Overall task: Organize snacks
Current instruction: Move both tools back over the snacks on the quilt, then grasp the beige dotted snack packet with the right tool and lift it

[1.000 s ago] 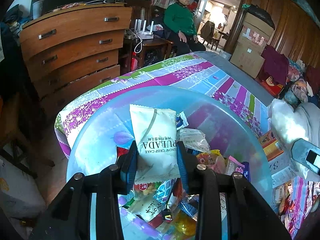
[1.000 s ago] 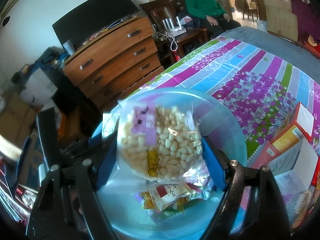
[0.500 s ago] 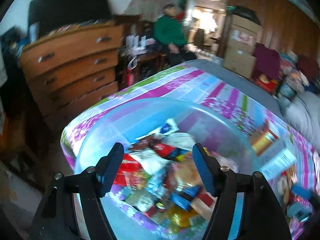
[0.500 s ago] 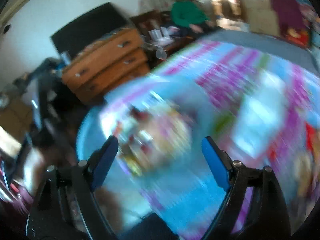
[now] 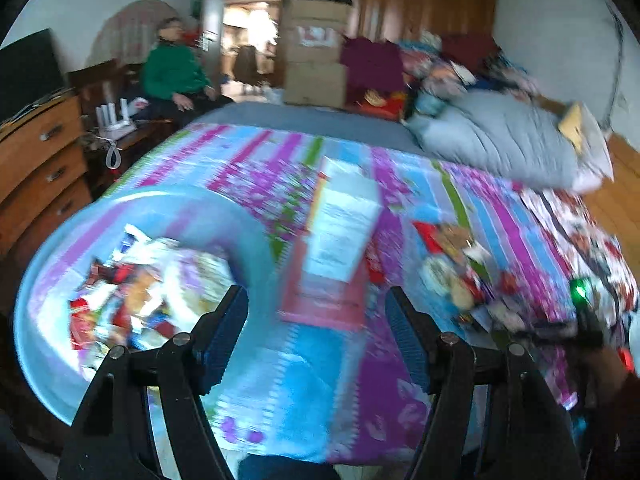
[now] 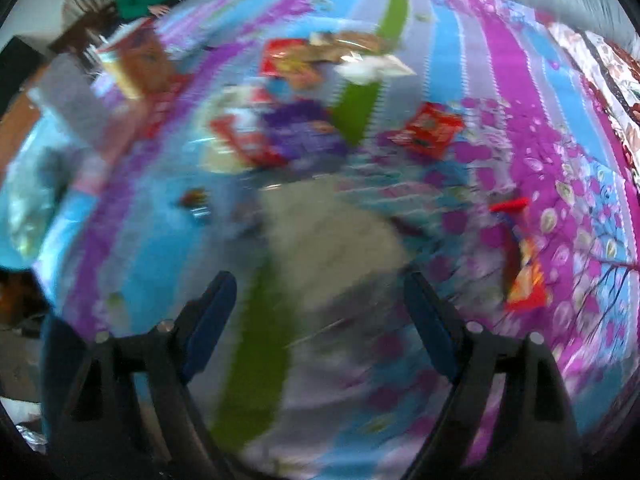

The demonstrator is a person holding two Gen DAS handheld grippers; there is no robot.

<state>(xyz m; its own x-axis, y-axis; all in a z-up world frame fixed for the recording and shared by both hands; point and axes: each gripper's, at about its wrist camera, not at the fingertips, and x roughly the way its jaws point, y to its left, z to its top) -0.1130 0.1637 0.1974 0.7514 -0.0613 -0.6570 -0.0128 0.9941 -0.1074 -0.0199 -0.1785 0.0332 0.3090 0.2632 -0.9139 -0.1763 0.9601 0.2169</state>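
Both views are motion-blurred. A pale blue plastic basin (image 5: pixel 244 224) sits on the bed at the left, filled with several snack packets (image 5: pixel 132 292). My left gripper (image 5: pixel 316 328) is open and empty, to the right of the basin above the striped bedspread. My right gripper (image 6: pixel 320 316) is open and empty, above a blurred pale packet (image 6: pixel 332 240). Loose snacks lie ahead of it: a red packet (image 6: pixel 430 130), an orange packet (image 6: pixel 528 280) and a purple packet (image 6: pixel 304 132).
Snack boxes (image 5: pixel 340 232) stand on the bedspread right of the basin, with a pile of loose packets (image 5: pixel 460 276) further right. A grey duvet (image 5: pixel 500 136) lies at the far right. A wooden dresser (image 5: pixel 36 160) and a seated person (image 5: pixel 172 76) are at the left.
Both grippers let go of their packets, the white crisp cake and the puffed rice cake, over the basin and opened. Both have since swung right, away from the basin toward the loose snacks.
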